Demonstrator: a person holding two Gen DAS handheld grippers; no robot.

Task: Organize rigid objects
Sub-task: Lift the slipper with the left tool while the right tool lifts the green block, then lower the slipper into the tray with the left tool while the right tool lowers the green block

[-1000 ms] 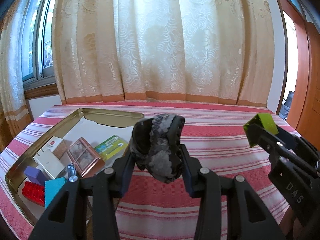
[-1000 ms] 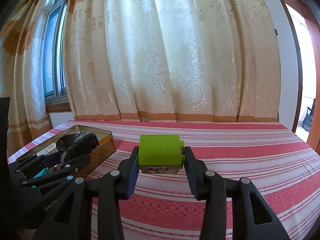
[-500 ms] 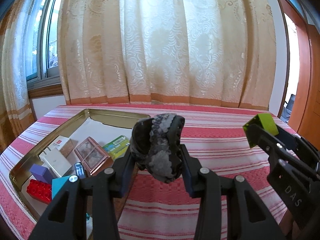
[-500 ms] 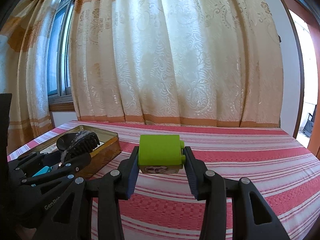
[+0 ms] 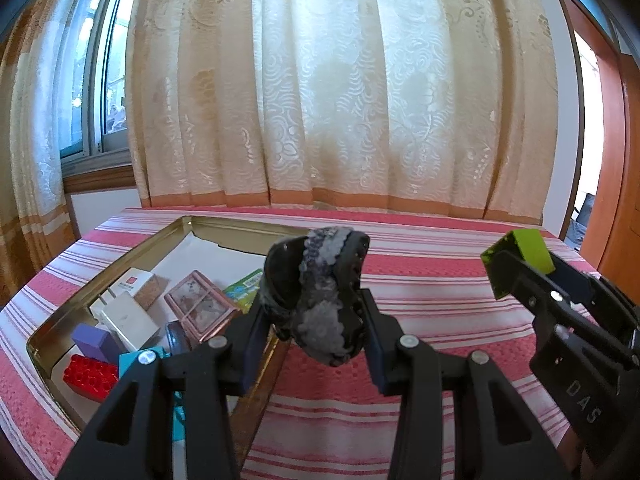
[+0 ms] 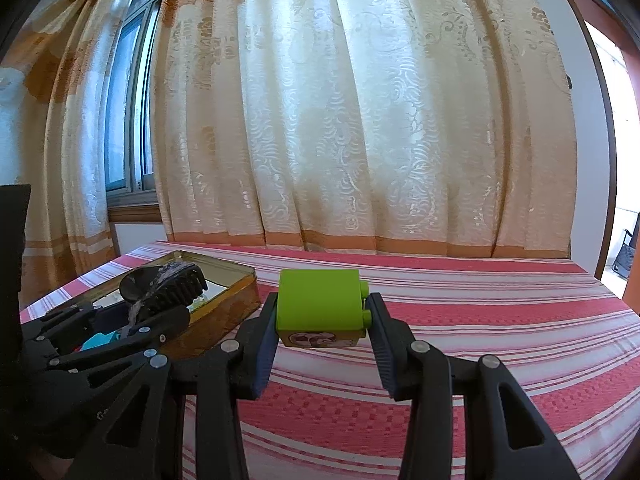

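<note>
Two grippers, each holding one object above the striped table.

The left gripper (image 5: 316, 316) pinches a dark hair clip (image 5: 318, 292) beside the gold tin tray (image 5: 132, 254); the right gripper (image 6: 322, 316) clamps a green block (image 6: 320, 300), well apart from the tray.

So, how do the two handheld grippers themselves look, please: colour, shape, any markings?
Both are matte black plastic with triangular cut-outs and round silver screws. The left gripper has dark blue finger pads. The right gripper has ribbed dark blue pads; from the left wrist view its side bears pale letters "DAS". No cables or sleeves show.
</note>
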